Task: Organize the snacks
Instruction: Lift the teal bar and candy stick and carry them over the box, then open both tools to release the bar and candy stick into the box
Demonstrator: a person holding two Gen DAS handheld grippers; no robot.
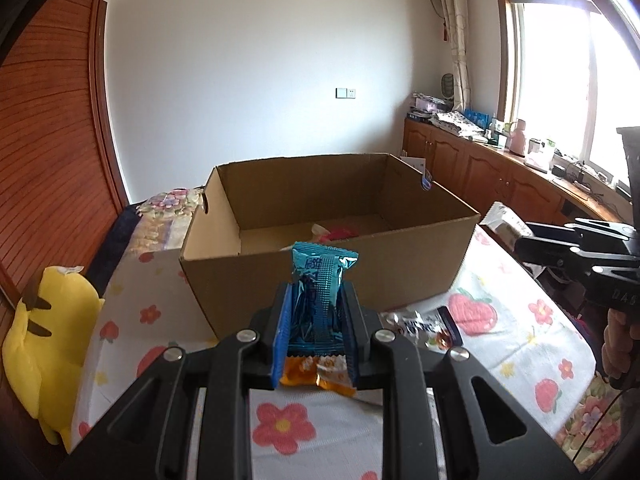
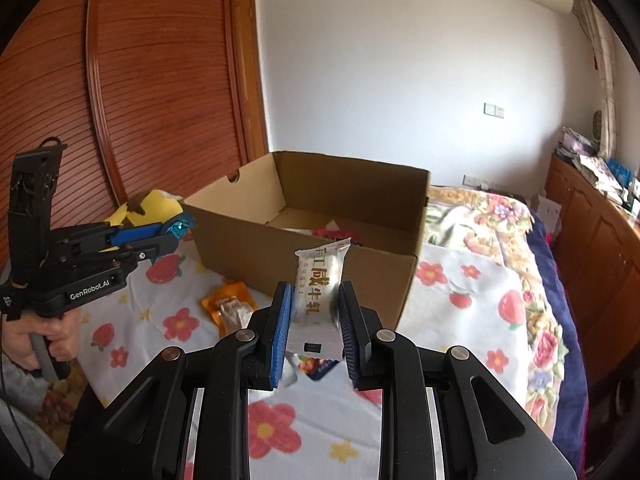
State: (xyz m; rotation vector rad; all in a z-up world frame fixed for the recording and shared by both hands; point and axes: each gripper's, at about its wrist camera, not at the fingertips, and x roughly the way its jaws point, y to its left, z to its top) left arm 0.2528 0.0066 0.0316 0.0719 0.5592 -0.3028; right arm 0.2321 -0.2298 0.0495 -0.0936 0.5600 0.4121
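Flowery bedspread (image 1: pixel 520 344) is carrying an open cardboard box (image 1: pixel 320 276); left tongs (image 1: pixel 316 320) are pinching a blue snack packet (image 1: pixel 320 280), right tongs (image 2: pixel 314 320) clamping a white nougat packet (image 2: pixel 320 284), orange packet (image 2: pixel 230 306) lying loose nearby.

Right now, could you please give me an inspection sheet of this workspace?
Surface: bed under a floral sheet.
Job's things: open cardboard box with a pink packet inside; blue packet and white packet, both held; orange packet and a clear wrapper lying on the sheet.
Clutter: yellow plush toy at the bed's edge.
Grippers: left gripper shut on the blue packet; right gripper shut on the white packet.
Cables: thin black cable near the left hand.
Surroundings: wooden wardrobe, cluttered cabinets, window.
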